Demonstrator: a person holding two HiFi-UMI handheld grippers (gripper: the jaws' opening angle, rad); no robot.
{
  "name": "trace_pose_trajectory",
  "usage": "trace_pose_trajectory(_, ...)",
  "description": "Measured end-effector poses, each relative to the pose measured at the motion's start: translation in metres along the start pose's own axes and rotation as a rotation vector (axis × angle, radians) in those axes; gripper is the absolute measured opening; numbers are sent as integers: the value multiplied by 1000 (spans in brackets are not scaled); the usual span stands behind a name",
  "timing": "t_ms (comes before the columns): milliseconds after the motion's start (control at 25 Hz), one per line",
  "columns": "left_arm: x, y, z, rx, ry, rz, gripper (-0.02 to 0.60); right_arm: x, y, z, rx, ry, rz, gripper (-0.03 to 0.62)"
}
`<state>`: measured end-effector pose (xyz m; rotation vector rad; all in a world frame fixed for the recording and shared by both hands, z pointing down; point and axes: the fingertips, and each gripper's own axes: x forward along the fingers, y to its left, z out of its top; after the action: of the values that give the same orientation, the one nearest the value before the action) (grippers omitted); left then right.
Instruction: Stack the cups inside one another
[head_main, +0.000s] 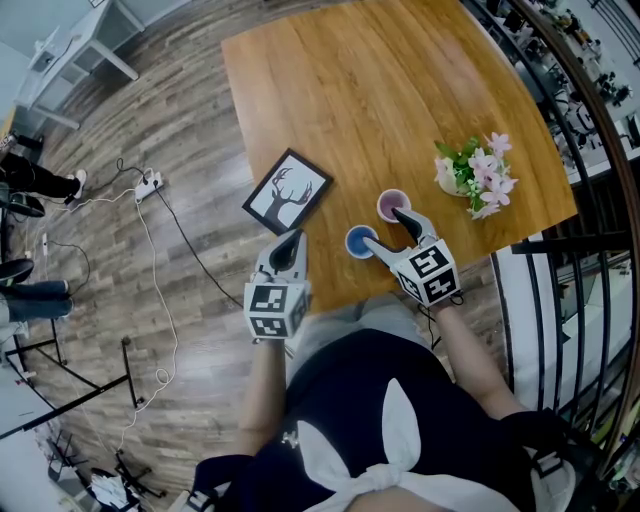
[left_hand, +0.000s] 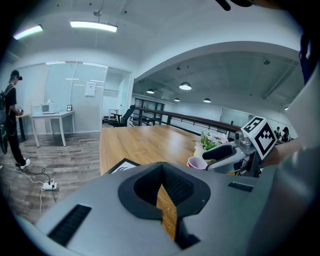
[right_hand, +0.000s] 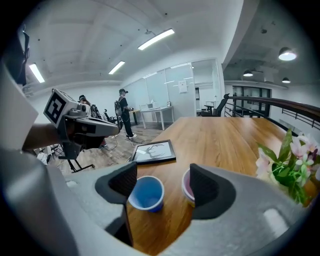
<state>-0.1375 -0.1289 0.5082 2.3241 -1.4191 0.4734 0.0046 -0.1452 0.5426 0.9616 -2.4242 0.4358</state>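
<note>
— The right claw (right_hand: 162, 179): what is it doing?
— Its jaws stand wide apart, clamped on nothing. Looking along them, the blue cup (right_hand: 146, 193) sits in the gap, close to the left jaw. The pink cup (right_hand: 187, 189) is half hidden behind the right jaw.
— So is it around either cup?
— I can't tell whether it touches either. From the head view the tips hang over both cups, one near each.
— And the left claw (left_hand: 162, 192)?
— Its jaws are together, with only a thin slit between them (wood shows through it), and it holds nothing. It hangs at the near edge of the table (head_main: 400, 90), just beside the picture frame (head_main: 288, 191).
— Where do the cups stand?
— Upright and side by side near the front edge, close to each other but separate. The flowers (head_main: 475, 175) are off to the right.
— How far along is it, then?
— As I read it, nothing is stacked yet, because both cups rest apart on the wood, mouths up. The whole job is left: close on one cup, lift it, and lower it into the other.
</note>
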Motion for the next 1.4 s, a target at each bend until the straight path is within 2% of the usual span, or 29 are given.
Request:
trace_pose_trajectory(520,-9,7,-11,-11,19,13,15,21,40,-20,-75,77,62,328)
trace_pose_trajectory(1080,-12,8,-23,-17,41,12,15,37,44,-42,-186,189,42,356)
trace_pose_trajectory(1400,-11,4,-27,-20,50,1,15,41,40,-56,-198,240,16,356)
